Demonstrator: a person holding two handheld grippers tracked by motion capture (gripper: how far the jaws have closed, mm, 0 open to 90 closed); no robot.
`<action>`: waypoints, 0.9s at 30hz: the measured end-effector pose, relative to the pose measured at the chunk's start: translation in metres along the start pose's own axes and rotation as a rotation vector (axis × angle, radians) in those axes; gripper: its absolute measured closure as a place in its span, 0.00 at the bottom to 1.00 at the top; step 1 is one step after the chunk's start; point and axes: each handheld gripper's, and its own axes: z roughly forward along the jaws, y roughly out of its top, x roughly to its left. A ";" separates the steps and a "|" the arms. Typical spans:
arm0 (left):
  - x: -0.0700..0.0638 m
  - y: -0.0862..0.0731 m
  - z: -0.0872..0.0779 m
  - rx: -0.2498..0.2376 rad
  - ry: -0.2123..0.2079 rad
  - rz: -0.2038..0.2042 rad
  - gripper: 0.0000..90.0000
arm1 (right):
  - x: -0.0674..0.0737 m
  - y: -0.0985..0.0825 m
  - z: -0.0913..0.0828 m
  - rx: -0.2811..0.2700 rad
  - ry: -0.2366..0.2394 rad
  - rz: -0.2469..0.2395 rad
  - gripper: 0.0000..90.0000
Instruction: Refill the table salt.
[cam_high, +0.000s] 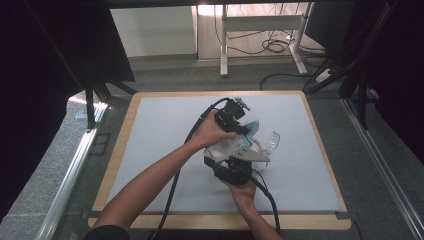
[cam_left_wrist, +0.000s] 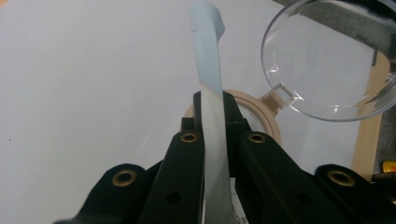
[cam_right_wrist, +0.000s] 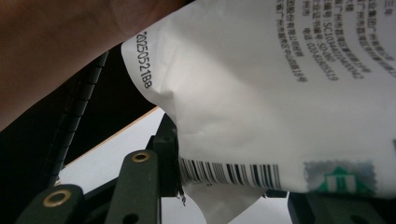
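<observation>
A white printed pouch (cam_high: 229, 146) with a pale blue top edge (cam_high: 253, 127) hangs above the middle of the table, held between both grippers. My left gripper (cam_high: 244, 129) is shut on the blue edge strip (cam_left_wrist: 208, 88) from above. My right gripper (cam_high: 234, 160) grips the pouch's lower part from below; in the right gripper view the barcode end of the pouch (cam_right_wrist: 280, 93) sits between the jaws of my right gripper (cam_right_wrist: 233, 186). Just behind the pouch stands a jar with a beige rim (cam_left_wrist: 266, 119) and its hinged clear lid (cam_left_wrist: 322, 60) swung open.
A pale mat (cam_high: 150, 150) covers the wood-edged table, with bare surface on every side of the hands. Gripper cables (cam_high: 172, 200) trail toward the front edge. Beyond the table stand desk legs (cam_high: 224, 45), floor cables and dark curtains.
</observation>
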 end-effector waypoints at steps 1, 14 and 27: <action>0.000 0.000 0.000 0.001 -0.001 0.000 1.00 | 0.000 0.000 0.000 0.000 0.000 0.001 0.66; -0.001 0.001 0.001 0.006 0.000 0.000 1.00 | 0.001 0.001 0.000 -0.010 -0.006 0.000 0.67; -0.001 0.003 0.002 0.015 0.000 0.009 1.00 | 0.001 0.001 0.000 -0.021 -0.012 0.005 0.67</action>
